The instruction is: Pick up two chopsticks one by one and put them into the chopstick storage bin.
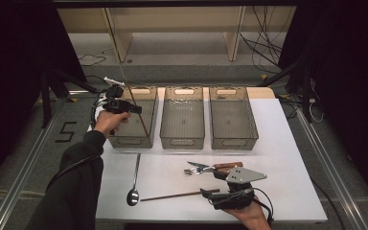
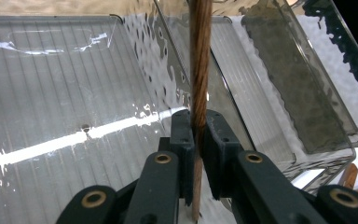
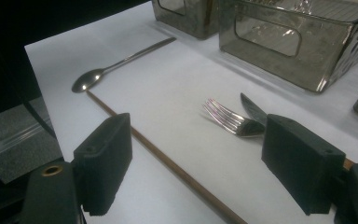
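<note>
My left gripper hangs over the left clear bin, shut on a brown wooden chopstick. The stick runs upright between the pads and points down into the bin. My right gripper rests low at the table's near edge, open, with nothing between its jaws. A second chopstick lies on the white table just to its left; in the right gripper view that chopstick passes under the open jaws. Also on the table are a long spoon, a fork and a wooden-handled knife.
Three clear bins stand in a row at the table's far side: the middle bin and the right bin are beside the left one. The white table top has free room at the right. Shelving and cables lie beyond.
</note>
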### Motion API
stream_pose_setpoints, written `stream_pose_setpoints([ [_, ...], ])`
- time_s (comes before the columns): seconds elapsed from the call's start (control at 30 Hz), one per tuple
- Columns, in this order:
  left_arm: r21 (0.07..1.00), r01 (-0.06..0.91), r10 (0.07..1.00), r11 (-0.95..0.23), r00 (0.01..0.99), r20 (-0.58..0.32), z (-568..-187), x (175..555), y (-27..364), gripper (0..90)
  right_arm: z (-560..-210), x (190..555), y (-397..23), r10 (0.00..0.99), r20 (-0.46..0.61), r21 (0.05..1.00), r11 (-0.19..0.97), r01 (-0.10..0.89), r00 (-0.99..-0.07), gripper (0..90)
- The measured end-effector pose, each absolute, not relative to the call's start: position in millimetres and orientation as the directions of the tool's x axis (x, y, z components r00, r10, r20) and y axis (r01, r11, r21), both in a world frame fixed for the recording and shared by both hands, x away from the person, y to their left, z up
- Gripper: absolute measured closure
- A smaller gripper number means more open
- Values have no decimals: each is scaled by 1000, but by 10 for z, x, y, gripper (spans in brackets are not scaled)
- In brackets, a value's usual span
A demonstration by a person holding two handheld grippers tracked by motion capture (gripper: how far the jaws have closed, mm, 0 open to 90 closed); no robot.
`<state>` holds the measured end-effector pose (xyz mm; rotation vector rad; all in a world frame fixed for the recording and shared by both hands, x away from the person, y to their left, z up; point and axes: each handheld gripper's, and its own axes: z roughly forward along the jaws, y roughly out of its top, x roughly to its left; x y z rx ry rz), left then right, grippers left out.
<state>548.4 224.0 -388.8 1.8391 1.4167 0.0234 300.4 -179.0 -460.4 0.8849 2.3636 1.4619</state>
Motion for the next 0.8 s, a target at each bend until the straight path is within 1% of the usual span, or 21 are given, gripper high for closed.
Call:
stream_pose_setpoints([
  [0.1, 586, 808, 829, -66, 371, -418, -3925, 5491, 2196, 797, -4607, 3004, -1784, 595, 117, 869, 325, 372, -795, 250],
  [0.13, 580, 811, 837, -73, 366, -407, -3939, 5497, 2180, 765, -4612, 3007, -1778, 595, 119, 868, 327, 374, -795, 251],
  [0.17, 574, 814, 848, -85, 361, -387, -3952, 5502, 2168, 765, -4612, 3007, -1778, 595, 119, 868, 327, 374, -795, 251],
  [0.2, 569, 817, 857, -89, 354, -374, -3962, 5508, 2159, 735, -4614, 3006, -1776, 594, 117, 867, 329, 374, -796, 250],
  [0.23, 568, 819, 864, -83, 343, -368, -3968, 5512, 2154, 644, -4615, 3004, -1774, 594, 118, 866, 330, 375, -796, 251],
  [0.27, 566, 821, 871, -73, 328, -365, -3971, 5515, 2153, 644, -4615, 3004, -1774, 594, 118, 866, 330, 375, -796, 251],
  [0.3, 565, 823, 881, -61, 311, -357, -3971, 5519, 2149, 587, -4616, 3006, -1777, 593, 118, 867, 330, 374, -796, 251],
  [0.33, 562, 825, 890, -57, 297, -345, -3966, 5522, 2148, 473, -4616, 3006, -1781, 593, 118, 867, 329, 374, -797, 252],
  [0.37, 561, 826, 898, -53, 285, -335, -3961, 5525, 2147, 420, -4616, 3003, -1781, 594, 117, 867, 329, 373, -796, 252],
  [0.4, 558, 828, 904, -47, 274, -330, -3956, 5527, 2147, 420, -4616, 3003, -1781, 594, 117, 867, 329, 373, -796, 252],
  [0.43, 551, 833, 906, -47, 267, -328, -3952, 5530, 2150, 365, -4615, 3004, -1784, 592, 116, 867, 331, 373, -797, 252],
  [0.47, 541, 840, 909, -44, 258, -326, -3949, 5532, 2149, 327, -4614, 3005, -1785, 592, 119, 867, 329, 374, -797, 253],
  [0.5, 536, 843, 913, -45, 253, -320, -3946, 5531, 2148, 248, -4615, 3009, -1783, 593, 120, 866, 329, 375, -796, 253],
  [0.53, 537, 843, 917, -45, 247, -312, -3942, 5527, 2149, 228, -4618, 3007, -1780, 593, 119, 866, 331, 375, -797, 254],
  [0.57, 540, 840, 919, -41, 244, -310, -3934, 5518, 2158, 228, -4618, 3007, -1780, 593, 119, 866, 331, 375, -797, 254],
  [0.63, 550, 835, 918, -24, 237, -319, -3921, 5492, 2177, 202, -4622, 3004, -1774, 592, 120, 866, 330, 375, -797, 253],
  [0.8, 573, 819, 897, -15, 264, -354, -3884, 5387, 2217, 183, -4628, 3008, -1769, 588, 119, 865, 333, 374, -800, 253],
])
